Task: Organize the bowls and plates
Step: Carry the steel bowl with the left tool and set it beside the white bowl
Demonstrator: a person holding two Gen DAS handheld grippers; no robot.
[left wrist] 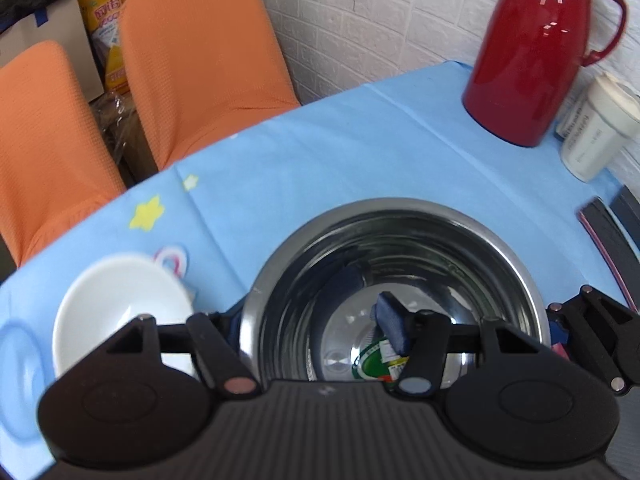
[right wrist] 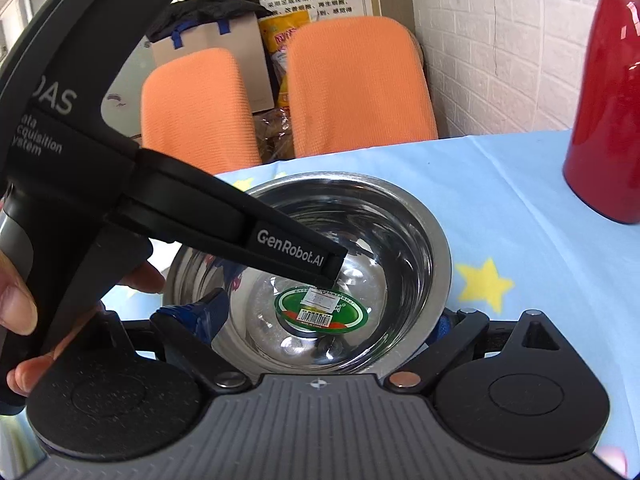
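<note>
Two tongs, both black with blue pads. Left tongs [left wrist: 312, 318] narrow, pinching the wall of the steel bowl [left wrist: 400, 216], with one pad inside and one outside the rim. Right tongs [right wrist: 324, 318] a bit wider, with one pad inside the same bowl and the other against the outside of the rim. Cannot tell if squeezing. Both pointing down at a slant. Left hand [right wrist: 16, 300] wrapped round the handle of the left tongs, fingers curled.

One steel bowl, round, shiny and smooth, between both tongs over the blue cloth [left wrist: 320, 152]. One green oval sticker [right wrist: 322, 308] on its bottom. One white bowl [left wrist: 120, 308], round and smooth, on the cloth just beside the steel one.

Soft cloth with creases and yellow stars. One red jug [left wrist: 536, 52], tall and glossy, with a handle, at the far corner. One white cup [left wrist: 592, 128] beside it. Two orange chairs [left wrist: 200, 60], with bumpy cloth covers, behind the table. White brick wall [left wrist: 380, 20] at the back.
</note>
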